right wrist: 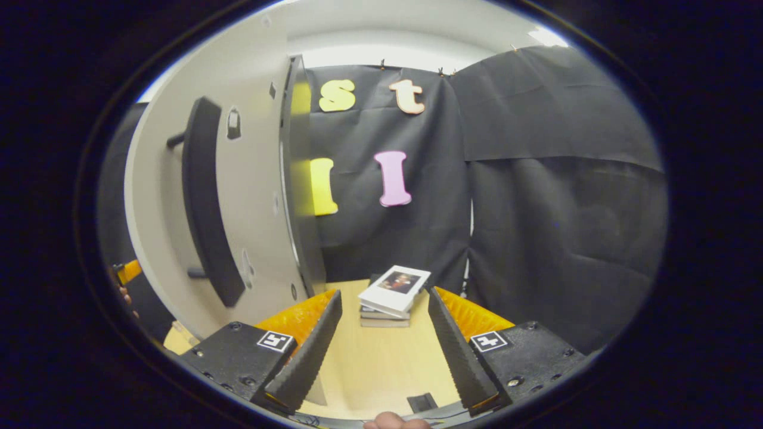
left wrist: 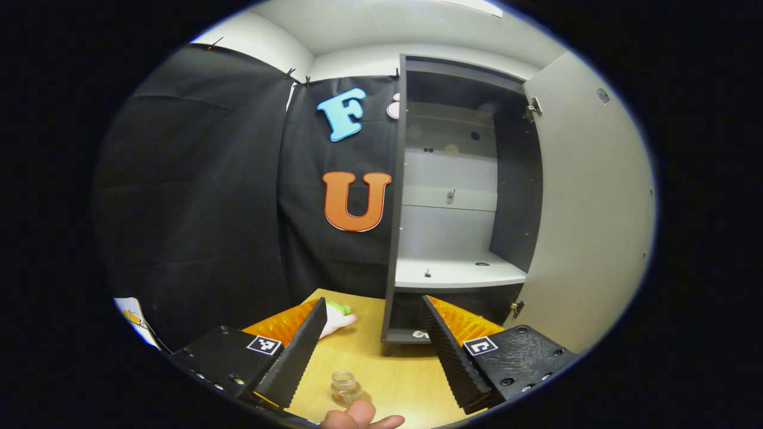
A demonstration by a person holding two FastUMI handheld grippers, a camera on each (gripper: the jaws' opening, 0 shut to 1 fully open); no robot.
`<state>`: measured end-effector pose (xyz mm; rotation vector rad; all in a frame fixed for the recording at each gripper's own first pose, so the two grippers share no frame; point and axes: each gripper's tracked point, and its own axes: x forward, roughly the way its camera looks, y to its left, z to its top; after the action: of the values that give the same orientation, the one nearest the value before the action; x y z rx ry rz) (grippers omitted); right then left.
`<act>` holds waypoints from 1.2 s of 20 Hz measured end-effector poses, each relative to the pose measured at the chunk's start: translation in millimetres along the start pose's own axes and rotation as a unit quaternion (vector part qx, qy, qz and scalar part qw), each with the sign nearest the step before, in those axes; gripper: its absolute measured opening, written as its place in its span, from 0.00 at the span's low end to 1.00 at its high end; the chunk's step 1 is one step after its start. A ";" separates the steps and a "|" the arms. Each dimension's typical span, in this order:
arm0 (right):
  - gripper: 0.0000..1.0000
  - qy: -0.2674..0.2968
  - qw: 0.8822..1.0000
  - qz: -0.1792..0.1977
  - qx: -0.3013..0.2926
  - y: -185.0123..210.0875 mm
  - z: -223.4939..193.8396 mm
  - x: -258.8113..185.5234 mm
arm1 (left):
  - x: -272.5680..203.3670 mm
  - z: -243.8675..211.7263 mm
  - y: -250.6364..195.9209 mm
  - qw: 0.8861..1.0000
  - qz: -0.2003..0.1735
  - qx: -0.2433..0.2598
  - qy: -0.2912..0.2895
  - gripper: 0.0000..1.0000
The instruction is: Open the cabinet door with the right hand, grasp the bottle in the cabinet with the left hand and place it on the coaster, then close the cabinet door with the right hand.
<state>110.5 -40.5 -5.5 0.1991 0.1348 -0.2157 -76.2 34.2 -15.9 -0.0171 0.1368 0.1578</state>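
Your small clear glass bottle (left wrist: pixel 346 387) is partly cut off behind a fingertip (left wrist: pixel 356 415) at the lower edge; its base stays hidden.

Small clear bottle (left wrist: pixel 346 387) stands upright at 6 o'clock; dark cabinet (left wrist: pixel 453 196) stands at 12, pale door (left wrist: pixel 587 202) swung open.

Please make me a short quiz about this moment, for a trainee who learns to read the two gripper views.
1. True or false: the cabinet door stands open.
2. Where is the small glass bottle? A) in a basket B) on the table C) on the floor
3. Fill in: in the right gripper view, beyond the right tongs, a stack of ___ lies on the table.
Key: 1 true; 2 B; 3 books.
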 end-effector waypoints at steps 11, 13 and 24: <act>0.90 -0.005 0.998 0.049 0.040 27.2 12.9 34.4 | 3.9 8.1 -95.8 0.998 -0.063 0.015 0.005 0.96; 0.90 0.000 0.997 0.035 0.072 32.0 11.1 28.0 | 13.0 10.1 -89.2 0.998 -0.067 0.001 0.011 0.96; 0.87 -0.033 0.994 0.095 -0.038 153.6 17.5 19.0 | 30.0 30.4 -12.5 0.998 -0.055 0.002 -0.018 0.96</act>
<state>165.4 99.1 36.4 0.1278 0.0569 -0.0280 -40.8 27.3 10.2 -0.0173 0.0995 0.0487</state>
